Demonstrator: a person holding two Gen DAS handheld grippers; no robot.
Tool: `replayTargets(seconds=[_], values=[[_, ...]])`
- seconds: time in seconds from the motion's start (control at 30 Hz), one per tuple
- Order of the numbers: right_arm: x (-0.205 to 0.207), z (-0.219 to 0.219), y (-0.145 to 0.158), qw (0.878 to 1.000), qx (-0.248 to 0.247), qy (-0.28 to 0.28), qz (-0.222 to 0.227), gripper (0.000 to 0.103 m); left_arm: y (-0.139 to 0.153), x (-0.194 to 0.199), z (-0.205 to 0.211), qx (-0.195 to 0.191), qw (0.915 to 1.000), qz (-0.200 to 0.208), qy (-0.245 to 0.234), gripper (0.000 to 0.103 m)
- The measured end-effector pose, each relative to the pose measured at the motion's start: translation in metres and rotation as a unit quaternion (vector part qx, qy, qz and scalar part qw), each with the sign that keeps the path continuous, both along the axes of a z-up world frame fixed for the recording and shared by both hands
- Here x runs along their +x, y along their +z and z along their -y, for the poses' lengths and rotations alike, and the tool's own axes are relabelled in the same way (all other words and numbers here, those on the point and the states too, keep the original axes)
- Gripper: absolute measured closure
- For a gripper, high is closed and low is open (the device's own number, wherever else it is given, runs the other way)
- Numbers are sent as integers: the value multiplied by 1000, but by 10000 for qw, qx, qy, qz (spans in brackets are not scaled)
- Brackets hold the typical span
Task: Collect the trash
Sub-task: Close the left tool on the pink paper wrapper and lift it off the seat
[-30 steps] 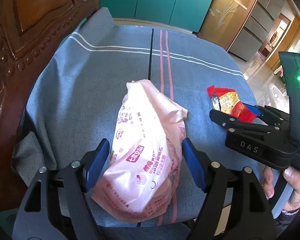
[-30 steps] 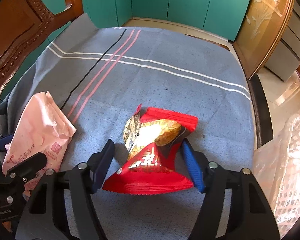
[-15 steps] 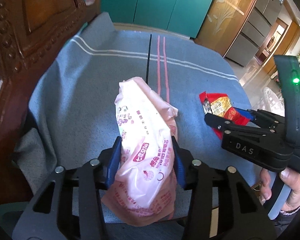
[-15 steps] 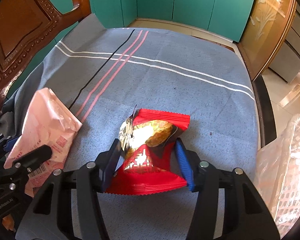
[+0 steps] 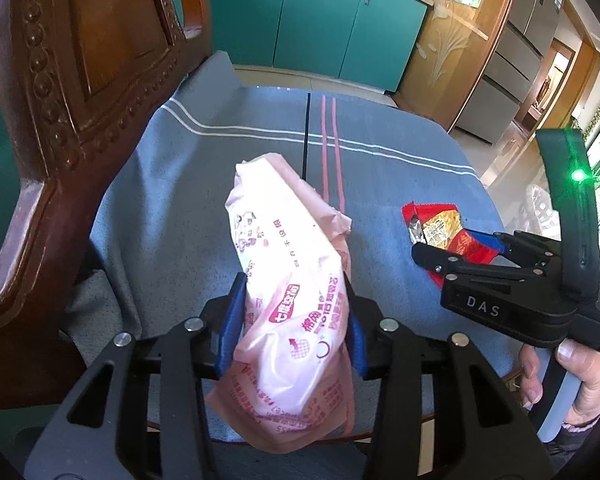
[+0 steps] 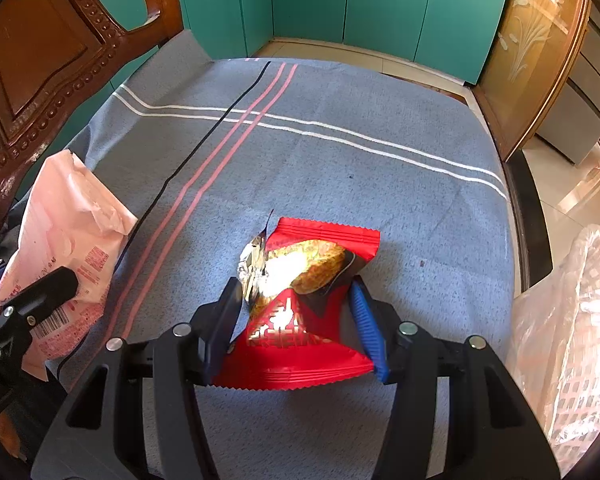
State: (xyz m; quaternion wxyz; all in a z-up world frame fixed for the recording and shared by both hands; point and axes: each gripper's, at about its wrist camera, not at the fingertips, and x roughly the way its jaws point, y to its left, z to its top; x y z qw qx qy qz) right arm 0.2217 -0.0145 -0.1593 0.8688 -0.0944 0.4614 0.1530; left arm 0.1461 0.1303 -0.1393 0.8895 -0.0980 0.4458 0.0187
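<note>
A pink printed plastic bag [image 5: 284, 240] lies lengthwise on the blue-grey tablecloth [image 5: 172, 208]. My left gripper [image 5: 294, 280] has its blue pads pressed on the bag's sides, and the jaws are still closing. The bag's near end bulges out below the pads. To the right, a torn red snack wrapper [image 6: 324, 236] with foil lining and a gold picture sits pinched between the pads of my right gripper [image 6: 294, 282]. The left wrist view shows that wrapper [image 5: 440, 228] in the right gripper [image 5: 456, 244], and the right wrist view shows the pink bag [image 6: 68, 232] at far left.
A carved wooden chair back [image 5: 60, 120] rises close on the left. A white lattice basket lined with clear plastic [image 6: 572, 320] stands off the table's right edge. Teal cabinets [image 6: 380, 0] line the far wall. A hand [image 5: 580, 376] grips the right gripper's handle.
Both grippers have closed: the left on the pink bag, squeezing it narrower, and the right on the red wrapper. The left view has tilted up slightly.
</note>
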Motion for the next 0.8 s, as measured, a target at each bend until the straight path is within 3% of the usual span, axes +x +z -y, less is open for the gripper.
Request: replayTargets(seconds=[0.3, 0.63, 0.8], values=[[-1, 7, 7, 9999, 23, -105, 99, 48, -7, 1, 1, 14, 10000, -81, -43, 58], [0, 10, 3, 9998, 22, -163, 59, 48, -21, 8, 10, 79, 9995, -270, -170, 42], [1, 11, 2, 9998, 32, -185, 42, 48, -25, 10, 10, 83, 9994, -290, -149, 47]])
